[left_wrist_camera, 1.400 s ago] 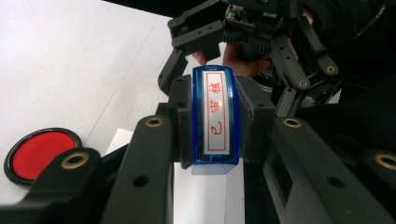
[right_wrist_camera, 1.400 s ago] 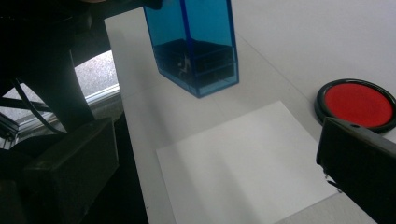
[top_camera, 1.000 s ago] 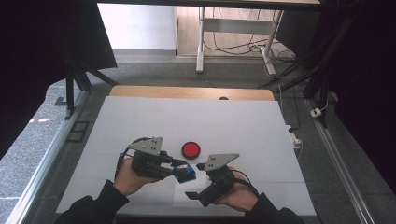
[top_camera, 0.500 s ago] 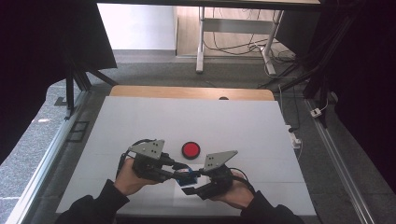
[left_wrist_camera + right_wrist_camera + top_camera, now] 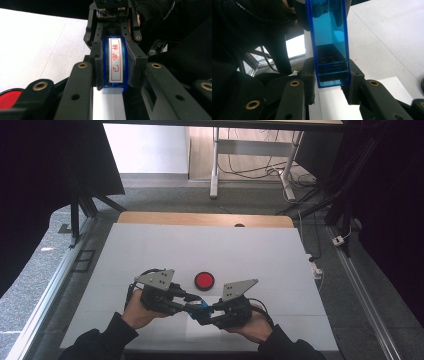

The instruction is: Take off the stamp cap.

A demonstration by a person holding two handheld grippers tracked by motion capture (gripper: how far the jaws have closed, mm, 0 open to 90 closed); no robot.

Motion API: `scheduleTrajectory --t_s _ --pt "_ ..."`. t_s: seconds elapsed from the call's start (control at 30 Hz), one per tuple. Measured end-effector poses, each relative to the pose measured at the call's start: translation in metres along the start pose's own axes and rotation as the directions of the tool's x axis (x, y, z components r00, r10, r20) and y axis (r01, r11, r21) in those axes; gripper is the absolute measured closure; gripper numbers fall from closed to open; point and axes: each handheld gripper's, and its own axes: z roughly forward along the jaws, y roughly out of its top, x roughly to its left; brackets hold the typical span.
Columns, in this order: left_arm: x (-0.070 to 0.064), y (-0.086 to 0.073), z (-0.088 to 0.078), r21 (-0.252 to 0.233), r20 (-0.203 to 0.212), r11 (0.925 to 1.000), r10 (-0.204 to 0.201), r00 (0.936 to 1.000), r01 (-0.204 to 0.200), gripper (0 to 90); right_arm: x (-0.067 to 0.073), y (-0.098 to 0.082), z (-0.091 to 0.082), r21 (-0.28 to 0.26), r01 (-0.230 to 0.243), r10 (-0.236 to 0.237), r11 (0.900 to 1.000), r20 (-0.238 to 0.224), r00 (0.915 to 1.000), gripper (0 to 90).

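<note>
Both grippers now clamp the blue stamp (image 5: 200,306), held above the table's (image 5: 150,250) near edge: left gripper (image 5: 192,303) gripping it, right gripper (image 5: 206,314) having just closed on its clear cover. Pulling apart likely remains. Left gripper view shows its red-lettered label; high view shows the red ink pad (image 5: 204,280) just beyond.

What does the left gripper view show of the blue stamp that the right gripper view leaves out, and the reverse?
Left gripper view alone: the blue stamp's white label with red characters in a red frame, and a red edge of the round ink pad at lower left. Right gripper view alone: the stamp's see-through blue casing from the other side, with the dark inner block low in it. Both: the stamp pinched between that view's own two black jaws above the white table, with the other gripper clamped on it behind; the right jaws have just been closing.
</note>
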Motion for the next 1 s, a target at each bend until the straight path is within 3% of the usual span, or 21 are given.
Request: scheduleTrajectory --t_s 0.17,0.2,0.23,0.37,0.5,0.67,0.73,0.87,1.0 --pt "0.000 0.000 -0.001 -0.016 0.002 0.9998 0.013 0.9999 -0.013 70.2 -0.001 0.000 -0.001 -0.012 -0.006 0.006 1.000 -0.017 0.9998 68.3" --pt "-0.001 0.000 -0.001 -0.022 -0.003 0.9996 0.017 0.9999 -0.017 70.2 -0.001 0.000 -0.002 -0.013 -0.020 0.020 1.000 -0.024 0.9995 68.4" --pt "-0.001 0.000 -0.002 -0.022 -0.006 0.9995 0.022 0.9997 -0.022 70.3 -0.003 0.000 -0.002 -0.013 -0.064 0.063 0.998 -0.045 0.9970 68.6" --pt "-0.002 0.001 -0.002 -0.017 -0.008 0.9995 0.026 0.9996 -0.026 70.3 -0.003 0.000 -0.001 -0.009 -0.085 0.084 0.996 -0.050 0.9952 68.7" --pt "-0.001 0.002 -0.002 -0.011 0.012 0.9999 0.014 0.9998 -0.013 70.4 0.000 0.002 -0.002 0.003 -0.039 0.039 0.999 -0.031 0.9988 69.0" --pt "0.002 0.000 -0.001 -0.024 0.063 0.9996 -0.014 0.9979 0.015 70.4 0.007 0.004 -0.004 0.023 0.059 -0.059 0.998 -0.013 0.9982 69.2" --pt "0.002 0.001 -0.001 -0.020 0.058 0.9997 -0.011 0.9983 0.013 70.4 0.008 0.005 -0.004 0.029 0.078 -0.077 0.997 -0.008 0.9970 69.2" --pt "-0.001 0.003 -0.001 0.007 0.011 0.9998 0.017 0.9998 -0.017 70.4 0.003 0.004 -0.003 0.036 0.005 -0.005 0.999 -0.003 1.0000 69.1" --pt "-0.002 0.003 0.000 0.015 0.004 0.9998 0.014 0.9999 -0.014 70.4 0.002 0.003 -0.002 0.059 -0.010 0.010 0.998 -0.001 0.9999 69.1"
